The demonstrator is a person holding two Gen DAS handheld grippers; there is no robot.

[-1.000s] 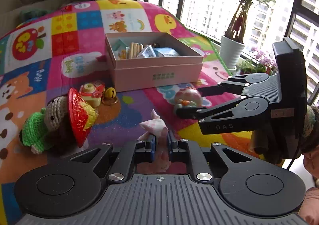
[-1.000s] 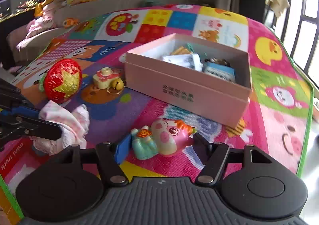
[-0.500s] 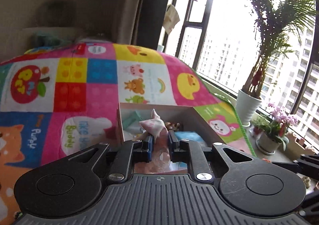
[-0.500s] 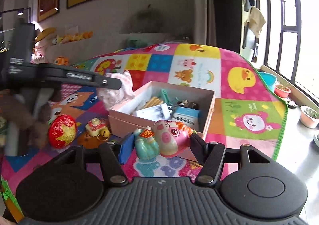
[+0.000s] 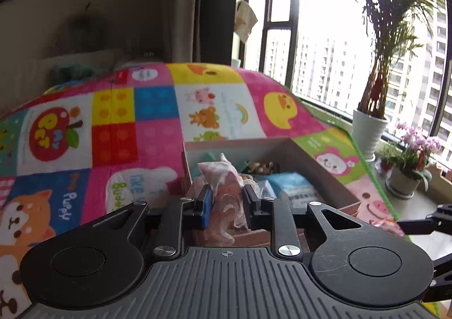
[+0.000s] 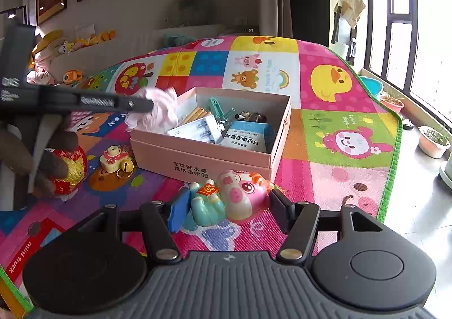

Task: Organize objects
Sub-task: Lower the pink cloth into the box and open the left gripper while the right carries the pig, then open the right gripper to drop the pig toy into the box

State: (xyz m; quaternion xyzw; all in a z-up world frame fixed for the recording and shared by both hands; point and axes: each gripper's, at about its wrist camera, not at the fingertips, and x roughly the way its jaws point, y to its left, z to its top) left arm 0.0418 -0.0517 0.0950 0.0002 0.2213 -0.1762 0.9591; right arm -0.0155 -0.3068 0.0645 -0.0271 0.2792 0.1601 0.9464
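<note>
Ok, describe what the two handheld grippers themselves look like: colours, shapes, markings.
Both are black. The left gripper and right gripper each have a ribbed grey base, two round black discs, angular linkage arms with silver screws, and a blue pad on the left finger. In the right wrist view, the left gripper's side shows white lettering, too blurred to read. No cables or sleeves are visible.

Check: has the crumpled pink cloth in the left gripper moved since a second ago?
Yes. The pink cloth went from the mat by the red strawberry toy to the pink box rim.
</note>
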